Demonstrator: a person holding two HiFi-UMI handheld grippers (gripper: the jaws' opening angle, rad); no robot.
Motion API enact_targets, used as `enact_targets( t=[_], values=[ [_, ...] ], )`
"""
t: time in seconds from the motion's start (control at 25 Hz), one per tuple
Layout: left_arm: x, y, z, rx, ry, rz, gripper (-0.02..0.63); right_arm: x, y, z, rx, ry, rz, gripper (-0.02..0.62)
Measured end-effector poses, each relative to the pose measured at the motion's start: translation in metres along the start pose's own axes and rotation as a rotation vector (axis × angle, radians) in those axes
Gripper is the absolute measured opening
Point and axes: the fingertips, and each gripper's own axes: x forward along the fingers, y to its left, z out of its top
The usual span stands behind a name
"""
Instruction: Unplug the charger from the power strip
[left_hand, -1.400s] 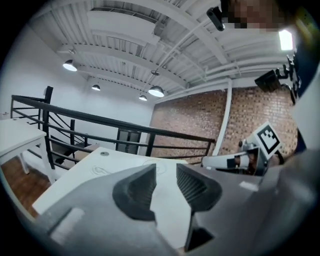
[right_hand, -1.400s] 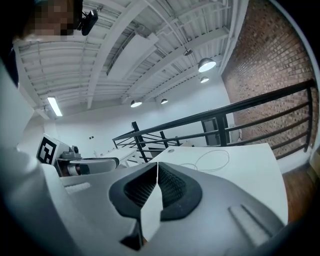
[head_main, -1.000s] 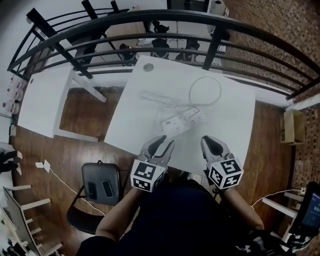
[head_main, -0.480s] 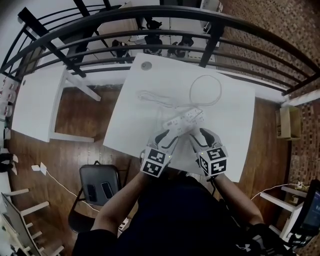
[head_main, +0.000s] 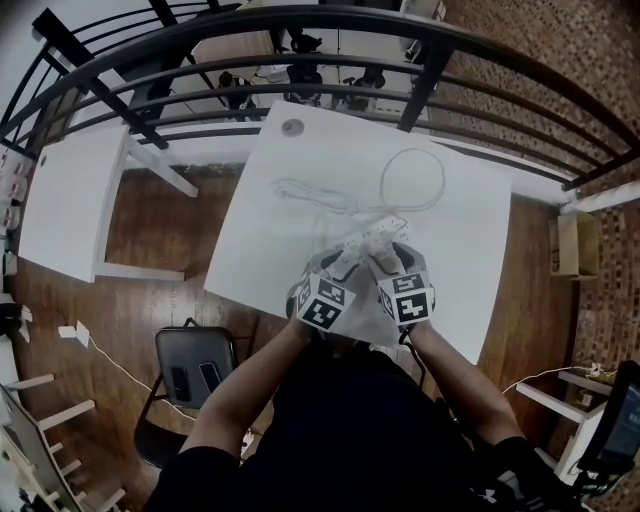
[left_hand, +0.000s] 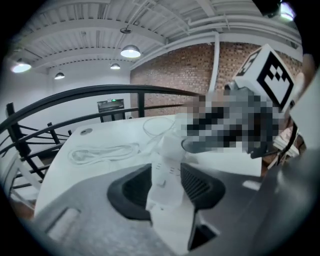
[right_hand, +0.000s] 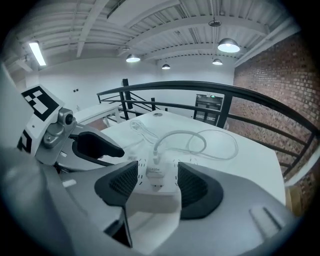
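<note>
White table (head_main: 470, 250): power strip (head_main: 380, 230), looped cable (head_main: 441, 180), bundled cord (head_main: 305, 192).

A black railing (head_main: 300, 20) arcs beyond a white table (head_main: 470, 250) and a second white table (head_main: 70, 200); a grey chair (head_main: 195, 365) stands on the wooden floor (head_main: 160, 230).

The table (head_main: 470, 255) offers bare surface to the right of the power strip (head_main: 375, 233) and along its near left edge, so access from those sides is unobstructed. Beyond the strip a looped cable (head_main: 442, 182) lies on the surface, and a coiled cable (head_main: 300, 192) occupies the far left. A black railing (head_main: 420, 90) borders the far edge. The left gripper (head_main: 345, 265) and right gripper (head_main: 385, 262) stand just beside each other, leaving little room between them. The left jaws flank the strip's end. The right jaws are opening, with the charger (right_hand: 154, 172) between them and a gap at each pad.
</note>
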Motion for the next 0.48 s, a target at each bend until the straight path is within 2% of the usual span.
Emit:
enact_targets(
  t=[0.24,0.48],
  values=[
    [0.018,0.006,-0.011,0.041,0.042,0.011,0.186,0.018,0.001,-0.003,-0.01,0.026,-0.02,0.256],
    [0.028,0.008,-0.01,0.035,0.035,0.018,0.186,0.028,0.001,-0.004,-0.017,0.047,-0.047,0.23]
  ],
)
